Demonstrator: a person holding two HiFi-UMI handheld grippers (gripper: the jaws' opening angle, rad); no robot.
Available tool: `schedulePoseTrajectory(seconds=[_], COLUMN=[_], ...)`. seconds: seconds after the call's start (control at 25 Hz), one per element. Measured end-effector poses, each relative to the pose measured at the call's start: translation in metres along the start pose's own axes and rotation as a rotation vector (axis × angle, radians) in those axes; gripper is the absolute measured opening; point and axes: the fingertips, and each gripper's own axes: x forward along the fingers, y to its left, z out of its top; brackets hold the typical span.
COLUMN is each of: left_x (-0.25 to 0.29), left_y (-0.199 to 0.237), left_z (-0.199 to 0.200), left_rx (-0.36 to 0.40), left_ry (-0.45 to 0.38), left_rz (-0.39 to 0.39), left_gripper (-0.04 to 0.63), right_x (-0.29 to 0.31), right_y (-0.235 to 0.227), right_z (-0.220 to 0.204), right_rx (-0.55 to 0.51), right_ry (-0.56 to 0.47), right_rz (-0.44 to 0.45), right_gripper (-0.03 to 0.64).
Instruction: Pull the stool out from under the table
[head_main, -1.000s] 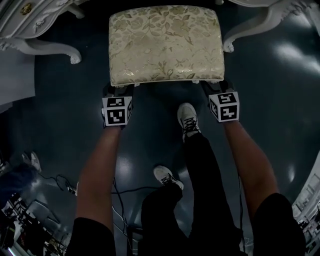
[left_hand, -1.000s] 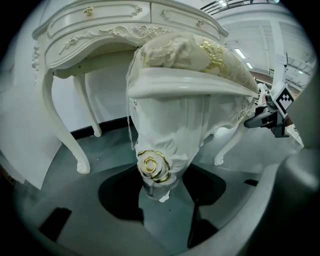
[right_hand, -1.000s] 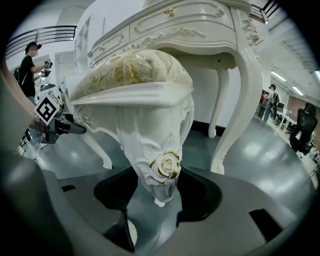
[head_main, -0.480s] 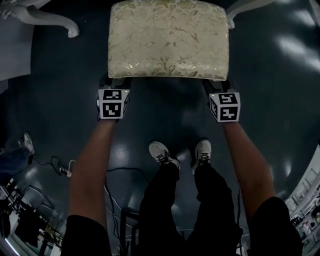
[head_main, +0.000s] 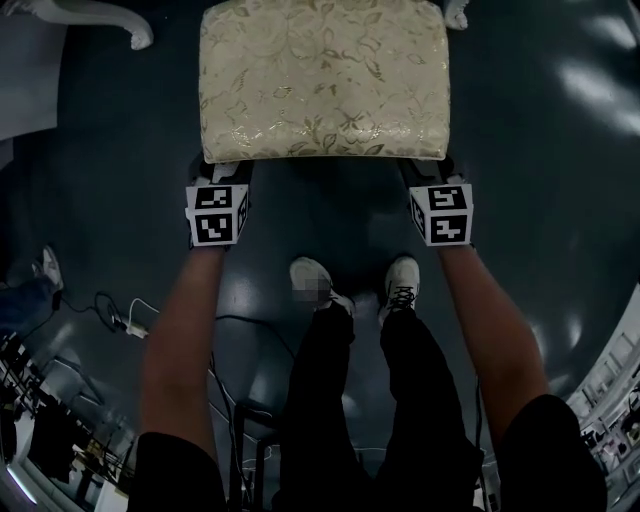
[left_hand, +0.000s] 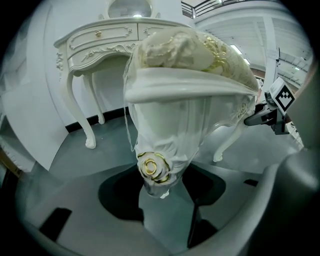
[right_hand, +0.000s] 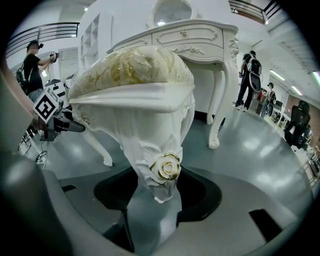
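Brocade stool (head_main: 322, 80), clamped by the left hand-held gripper (head_main: 225, 172) and right hand-held gripper (head_main: 425, 170), has been drawn almost clear of the counter (left_hand: 100, 40).

Legible txt, labels, brands, nos.: none. B/w square code markers only, on left cube (head_main: 217, 213) & right cube (head_main: 441, 213); no lettering.

head view | stool (head_main: 324, 80): legs hidden beneath seat | table leg (head_main: 137, 33): mostly cut off at top edge
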Motion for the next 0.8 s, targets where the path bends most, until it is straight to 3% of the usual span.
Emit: schedulePoseTrajectory(seconds=[0.48,0.8], left_x=[0.0012,-0.0050], left_y=[0.0067,-0.0001], left_z=[0.0018,0.0019], left_rx=[0.021,-0.002], left_ry=[0.003,0.077], left_rz=[0.020,0.018], left_gripper=[0.250,0.250], right_x=[0.0043,-0.0001], right_y=[0.0034,0.0020], right_z=[-0.0012,-0.0028], right_rx=[0.013,0.030], right_ry=[0.009,0.055], right_rz=[0.008,0.007], right_gripper=[0.264,0.265])
